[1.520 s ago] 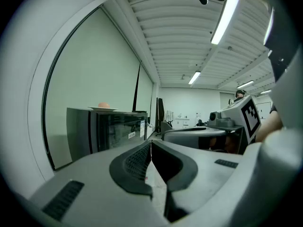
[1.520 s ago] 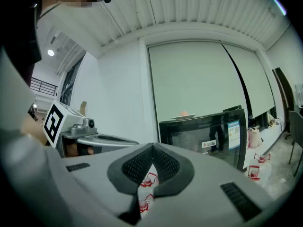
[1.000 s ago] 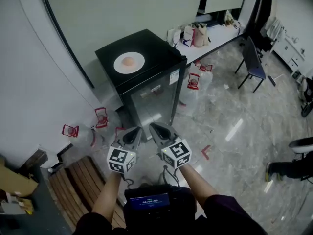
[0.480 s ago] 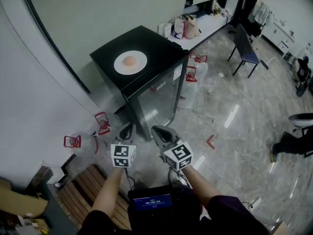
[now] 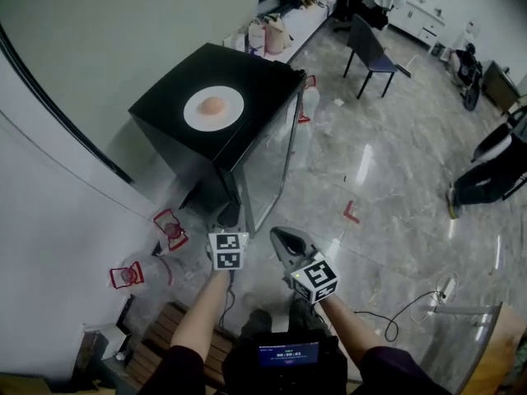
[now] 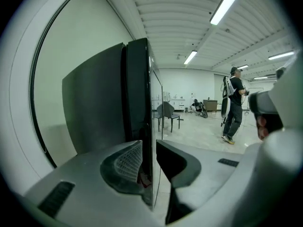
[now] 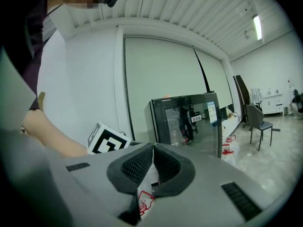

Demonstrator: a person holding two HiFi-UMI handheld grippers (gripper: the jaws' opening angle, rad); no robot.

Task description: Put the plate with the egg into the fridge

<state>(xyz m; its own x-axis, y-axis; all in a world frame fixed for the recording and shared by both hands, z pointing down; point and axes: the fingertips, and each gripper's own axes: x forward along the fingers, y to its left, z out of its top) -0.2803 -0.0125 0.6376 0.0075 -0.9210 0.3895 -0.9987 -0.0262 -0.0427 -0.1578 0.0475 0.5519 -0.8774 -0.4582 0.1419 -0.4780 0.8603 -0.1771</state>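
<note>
My left fingers [image 6: 124, 163] have just been opening and stand a little apart. The fridge door [image 6: 138, 103] has its free edge lined up in the gap, not yet pinched, ready, I judge, for pulling it open. My right fingers [image 7: 137, 165] are pressed together, empty, held back. The plate [image 5: 196, 117] with the egg [image 5: 213, 104] sits on the fridge top. The floor [image 5: 370, 179] in front leaves swing room.
</note>
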